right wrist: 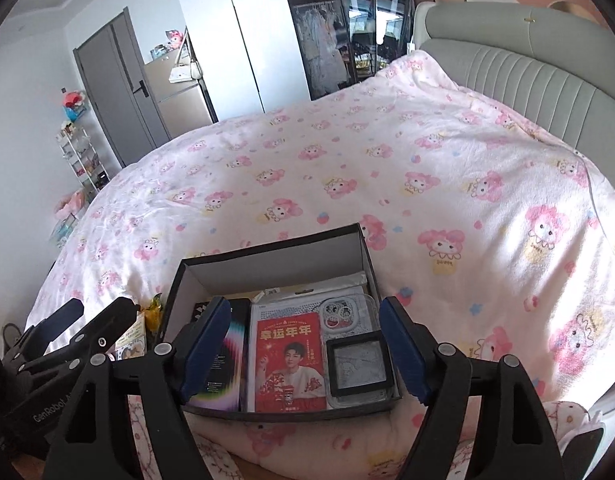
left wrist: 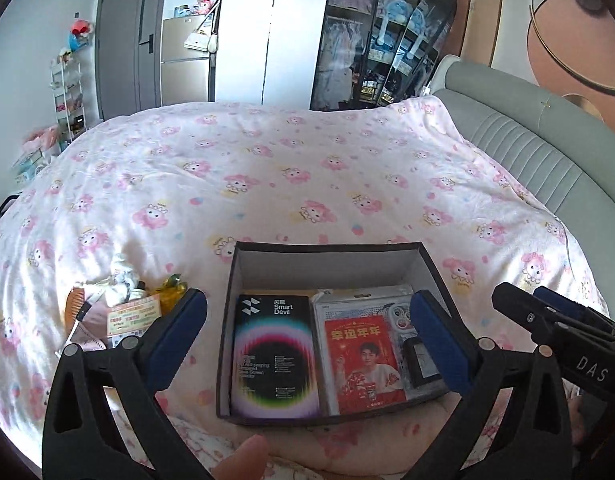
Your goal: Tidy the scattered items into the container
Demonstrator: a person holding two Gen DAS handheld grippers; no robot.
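One open dark cardboard box (left wrist: pixel 425 258) is counted on the bed. Four items are counted inside it: one black "Smart Devil" screen-protector package (left wrist: pixel 273 354), one red printed card (left wrist: pixel 363 364), one clear phone case (right wrist: pixel 343 312) and one small black-framed square (right wrist: pixel 359 362). Beside the box, one orange comb (left wrist: pixel 74 304) and one yellow hair clip (left wrist: pixel 172 290) are counted among a small pile.

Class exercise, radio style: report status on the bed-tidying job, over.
Left gripper open, right gripper open, both empty. Box holds several packs. Small pile left of it on the bedspread, not yet packed. Nothing blocking.
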